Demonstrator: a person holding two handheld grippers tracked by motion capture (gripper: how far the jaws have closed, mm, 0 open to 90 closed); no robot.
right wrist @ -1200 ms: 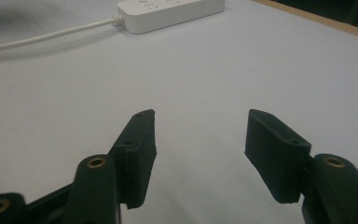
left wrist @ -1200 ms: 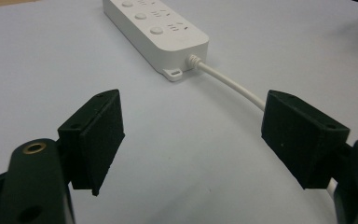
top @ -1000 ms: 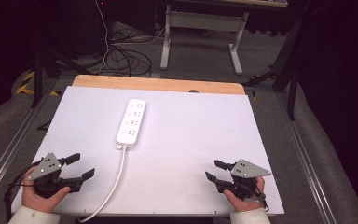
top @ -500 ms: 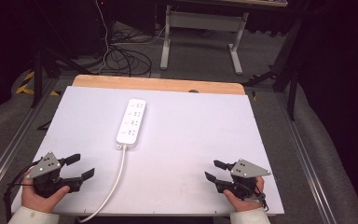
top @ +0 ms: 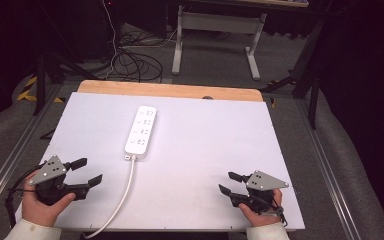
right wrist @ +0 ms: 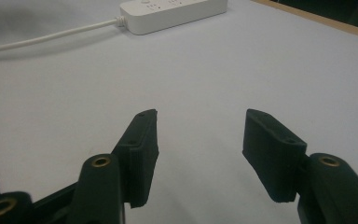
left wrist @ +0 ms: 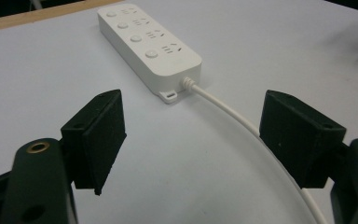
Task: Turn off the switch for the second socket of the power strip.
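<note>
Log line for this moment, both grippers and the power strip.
left gripper: open, empty, near table edge | right gripper: open, empty, near table edge | power strip: flat mid-table, untouched, nothing plugged in | cord: trails to near edge

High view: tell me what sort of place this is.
Probably a lab or studio set up for recording handling tasks. A white-topped table holds just a power strip, both hand-held grippers, left gripper and right gripper, wait open, and cables sprawl across the grey floor beside a desk frame against dark surroundings.
</note>
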